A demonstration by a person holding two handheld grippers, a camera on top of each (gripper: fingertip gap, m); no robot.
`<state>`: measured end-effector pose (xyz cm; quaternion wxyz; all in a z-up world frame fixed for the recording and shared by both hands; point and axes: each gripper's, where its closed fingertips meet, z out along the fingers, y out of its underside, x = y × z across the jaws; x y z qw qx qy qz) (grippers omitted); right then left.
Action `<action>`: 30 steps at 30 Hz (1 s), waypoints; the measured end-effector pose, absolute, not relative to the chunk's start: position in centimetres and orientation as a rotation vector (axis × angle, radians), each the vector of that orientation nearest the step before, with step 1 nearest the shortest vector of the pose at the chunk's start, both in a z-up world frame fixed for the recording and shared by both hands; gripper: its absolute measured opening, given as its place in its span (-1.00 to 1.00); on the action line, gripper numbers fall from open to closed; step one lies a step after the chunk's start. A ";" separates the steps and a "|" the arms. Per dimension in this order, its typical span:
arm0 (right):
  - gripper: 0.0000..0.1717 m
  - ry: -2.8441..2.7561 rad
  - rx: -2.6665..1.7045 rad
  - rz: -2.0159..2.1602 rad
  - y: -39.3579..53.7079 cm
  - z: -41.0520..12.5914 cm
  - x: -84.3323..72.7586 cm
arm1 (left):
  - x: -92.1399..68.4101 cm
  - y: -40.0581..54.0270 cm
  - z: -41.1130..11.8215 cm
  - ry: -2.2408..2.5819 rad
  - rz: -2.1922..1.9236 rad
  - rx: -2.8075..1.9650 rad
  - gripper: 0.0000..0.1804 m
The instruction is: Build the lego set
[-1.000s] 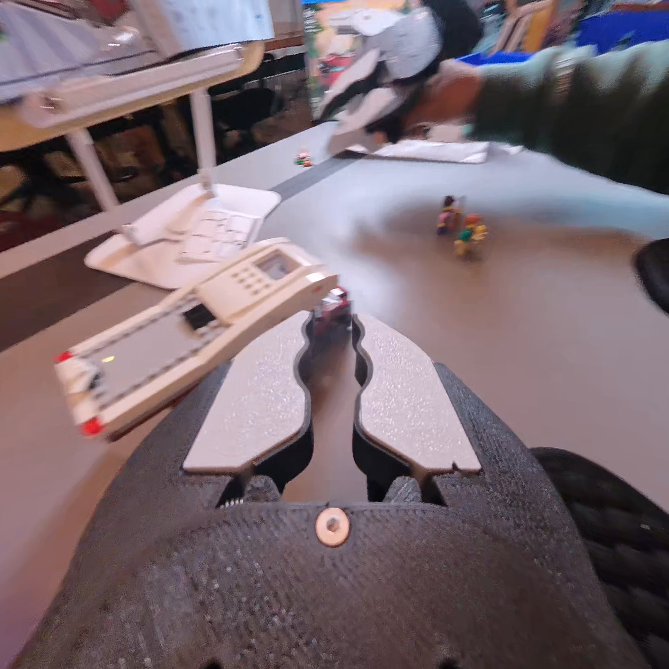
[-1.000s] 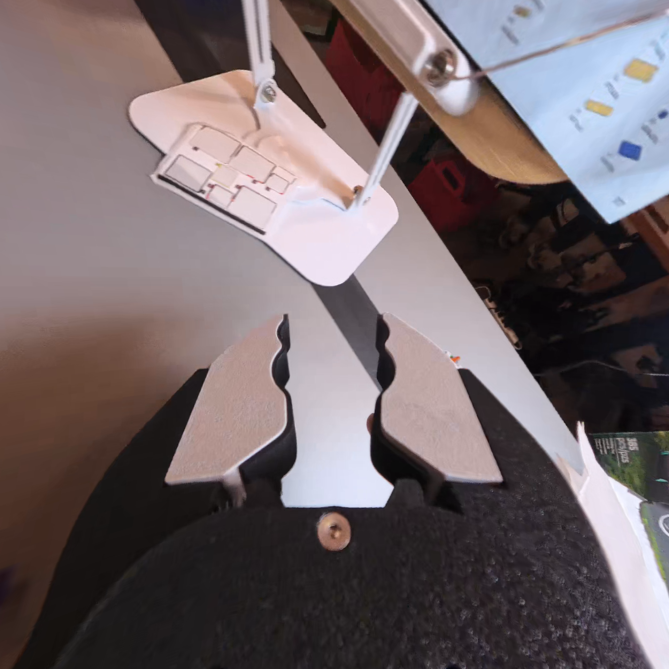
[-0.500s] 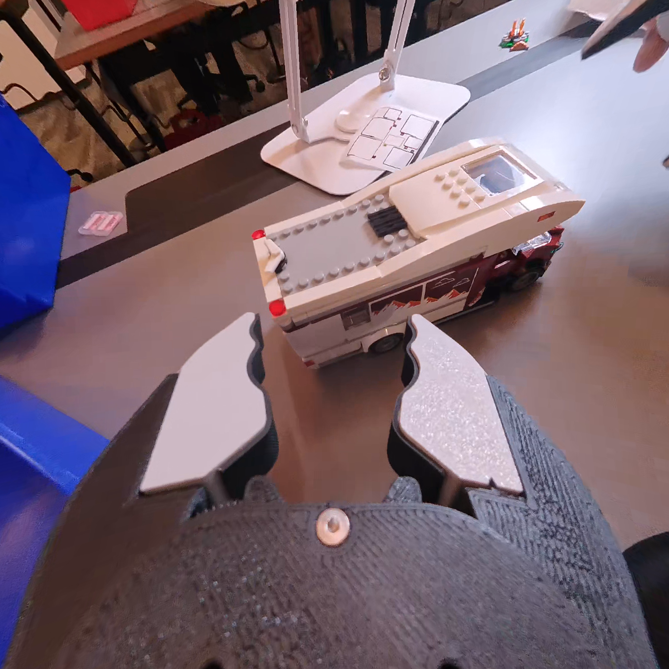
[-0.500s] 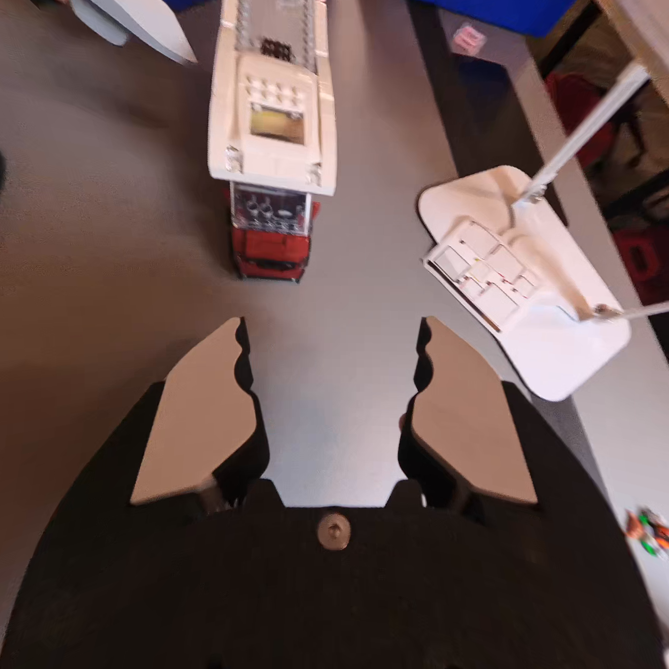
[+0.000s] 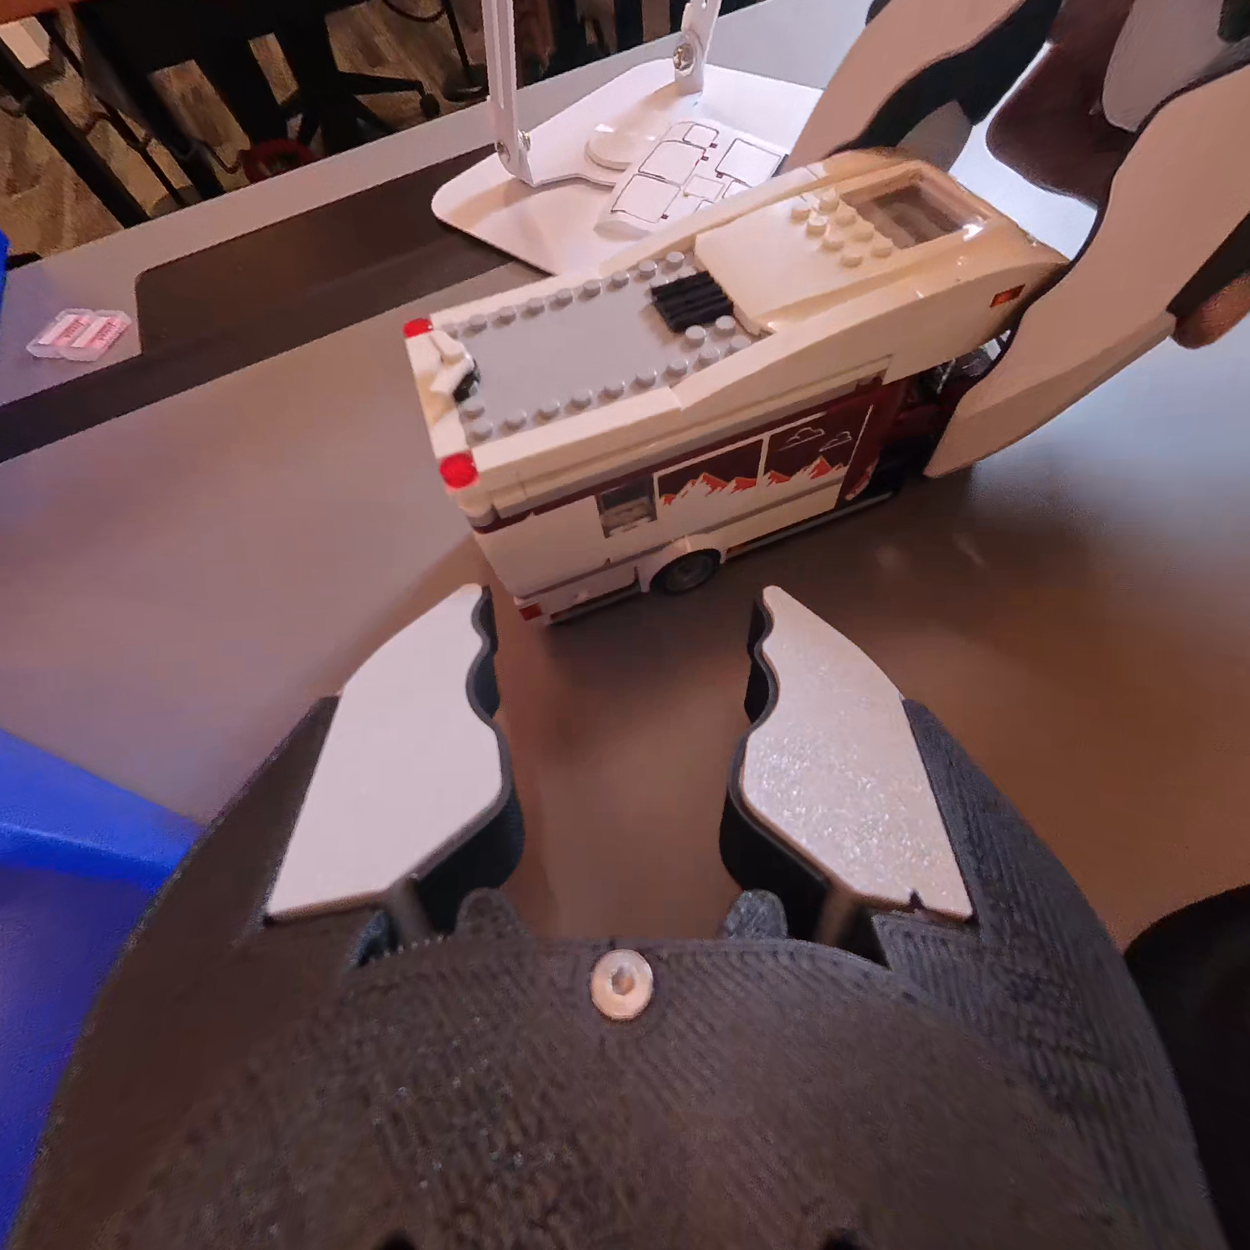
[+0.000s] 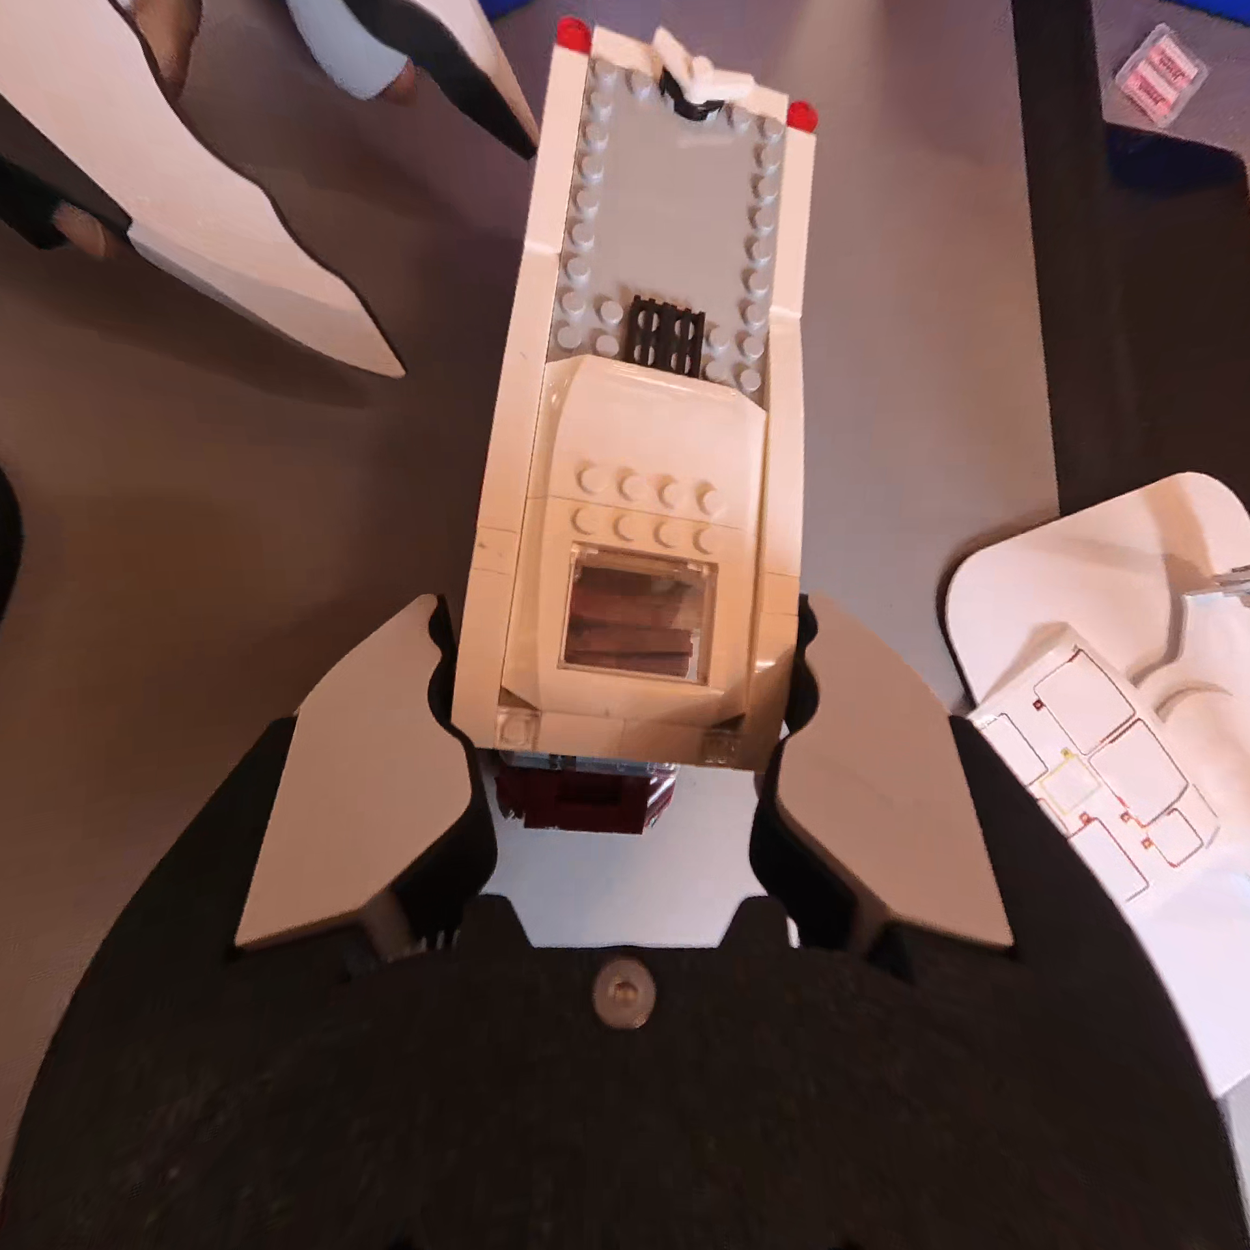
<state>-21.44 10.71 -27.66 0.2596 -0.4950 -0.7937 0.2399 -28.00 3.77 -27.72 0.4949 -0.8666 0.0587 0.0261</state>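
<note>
Toy brick camper van (image 6: 649,440), cream body with dark red side panels, grey studded roof plate and two red lamps at the rear; stood on its wheels on the grey-brown table (image 5: 203,541), centre of both views. Right gripper (image 6: 622,602): released, jaws spread wide, one finger on each side of the van's front end at lower centre of the right wrist view, close beside the roof edges at the clear roof window; the dark red cab nose showed between the fingers below the roof overhang. The same gripper appeared at the upper right of the left wrist view, flanking the van's front. Left gripper (image 5: 619,595): released, jaws wide apart with only table between them, at lower centre of its own view; the van's rear corner lay just beyond the fingertips, near the left one and apart from it. Its pale fingers also showed at the upper left of the right wrist view, beside the van's rear and not touching it. Surroundings: white stand base (image 5: 575,196) with two upright struts and outlined squares on its plate, behind the van; dark strip (image 5: 270,257) along the table's far side; small clear packet (image 5: 81,331) with pink contents at left; blue bin (image 5: 67,845) at the lower left edge.
</note>
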 end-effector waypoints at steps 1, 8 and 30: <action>0.10 -2.144 -1.345 0.650 10.7 -27.4 -21.4 | -27.8 3.8 -27.8 0.147 0.055 -2.103 -0.20; 0.09 -2.054 -1.372 0.637 12.1 -24.3 -20.1 | -25.8 4.1 -27.7 0.198 0.004 -2.086 -0.22; 0.09 -1.994 -1.267 0.841 10.9 -24.9 -21.2 | -26.8 4.2 -27.2 0.123 0.009 -2.067 -0.22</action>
